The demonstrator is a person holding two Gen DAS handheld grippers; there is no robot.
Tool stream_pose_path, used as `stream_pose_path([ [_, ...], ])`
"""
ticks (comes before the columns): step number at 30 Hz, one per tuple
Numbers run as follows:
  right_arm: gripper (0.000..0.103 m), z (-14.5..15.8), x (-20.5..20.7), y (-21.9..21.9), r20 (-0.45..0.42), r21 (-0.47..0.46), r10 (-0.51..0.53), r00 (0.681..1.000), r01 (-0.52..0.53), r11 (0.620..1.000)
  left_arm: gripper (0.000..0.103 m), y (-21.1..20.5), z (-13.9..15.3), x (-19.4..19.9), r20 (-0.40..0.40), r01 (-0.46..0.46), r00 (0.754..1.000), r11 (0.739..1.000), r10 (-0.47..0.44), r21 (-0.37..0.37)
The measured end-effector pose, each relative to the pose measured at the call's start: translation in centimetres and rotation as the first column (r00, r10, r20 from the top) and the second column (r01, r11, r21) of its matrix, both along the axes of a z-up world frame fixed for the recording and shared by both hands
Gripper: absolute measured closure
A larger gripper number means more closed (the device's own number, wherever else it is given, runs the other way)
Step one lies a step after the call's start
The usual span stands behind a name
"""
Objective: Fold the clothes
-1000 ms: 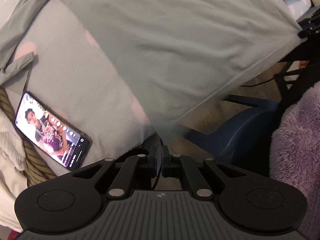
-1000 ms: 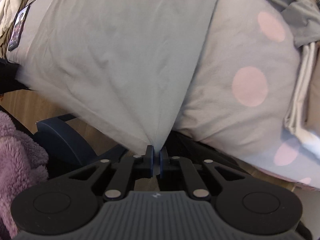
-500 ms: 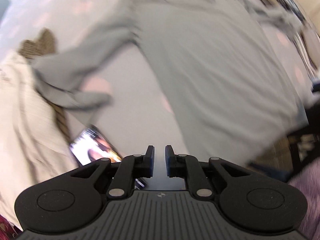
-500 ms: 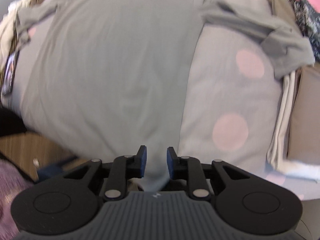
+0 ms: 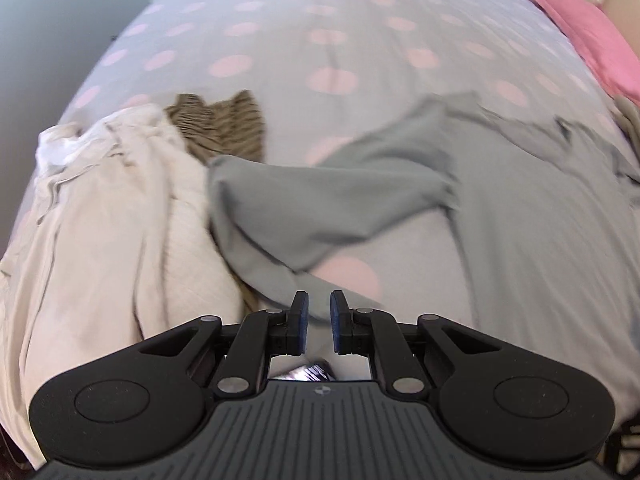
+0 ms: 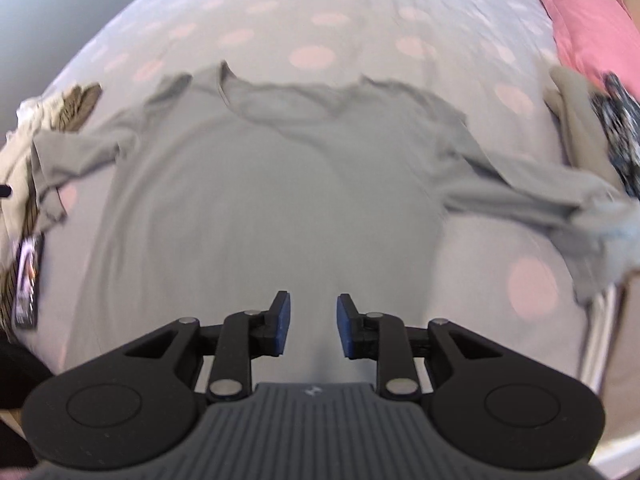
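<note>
The grey long-sleeved shirt [image 6: 256,200] is spread flat on the dotted bed cover [image 6: 312,20], front down or up cannot be told, with the neckline away from the camera and the hem toward it. Its cloth looks plain and a little wrinkled near the collar, and both sleeves are stretched out to the sides with their cuffs crumpled.

From left to right in the right wrist view, a phone [image 6: 27,280] is seen left of the shirt, then the shirt body, then the right sleeve, and beyond that sleeve a beige garment [image 6: 576,120] and a pink pillow [image 6: 588,12]. Only the left sleeve [image 5: 320,200] and a part of the body are shown by the left wrist view. Left of that sleeve a cream garment [image 5: 112,220] and a brown striped cloth [image 5: 224,128] are seen much closer there, while the phone is almost hidden behind the gripper.

The left gripper [image 5: 319,312] is held above the sleeve with its jaws slightly apart and nothing between them. The right gripper [image 6: 313,320] is held above the hem area, and its jaws are apart wider, also empty; they have just been opening.

One second ago both grippers were closed on the hem of the shirt, which was hanging over the bed edge. Now the hem is released and the shirt lies on the bed.
</note>
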State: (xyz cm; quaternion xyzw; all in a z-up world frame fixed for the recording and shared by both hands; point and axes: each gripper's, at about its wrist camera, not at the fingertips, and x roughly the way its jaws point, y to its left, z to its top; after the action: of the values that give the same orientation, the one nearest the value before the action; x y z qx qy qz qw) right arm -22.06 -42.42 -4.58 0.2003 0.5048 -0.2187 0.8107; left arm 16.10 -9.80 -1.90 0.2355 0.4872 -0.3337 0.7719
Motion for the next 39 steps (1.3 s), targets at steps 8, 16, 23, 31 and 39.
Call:
stream_pose_path([
  [8,0.072,-1.9,6.1,0.8,0.022,-0.1,0.029,0.999,-0.027,0.995,0.094,0.3,-2.2,3.3,0.037,-0.085,0.996,0.996,0.085,-0.015],
  [16,0.07,-2.2,9.6,0.0,0.177,-0.181,-0.044,0.983,0.076,0.981,0.092,1.1,-3.1,5.0,0.059,-0.134,0.989,0.989,0.138,-0.056],
  [23,0.07,-3.1,10.8,0.6,0.181,-0.131,0.018,0.983,0.006,0.991,0.089,-0.4,-5.0,5.5,0.012,-0.12,0.993,0.993,0.12,-0.007],
  [31,0.07,-3.7,11.0,1.4,0.153,-0.134,0.056,0.987,-0.036,0.99,0.089,-1.7,-7.1,6.8,-0.002,-0.209,0.978,0.973,0.21,0.097],
  [39,0.064,-4.2,11.2,2.1,0.125,-0.142,0.079,0.989,-0.061,0.988,0.073,-1.7,-6.8,7.2,-0.024,-0.317,0.946,0.939,0.323,0.135],
])
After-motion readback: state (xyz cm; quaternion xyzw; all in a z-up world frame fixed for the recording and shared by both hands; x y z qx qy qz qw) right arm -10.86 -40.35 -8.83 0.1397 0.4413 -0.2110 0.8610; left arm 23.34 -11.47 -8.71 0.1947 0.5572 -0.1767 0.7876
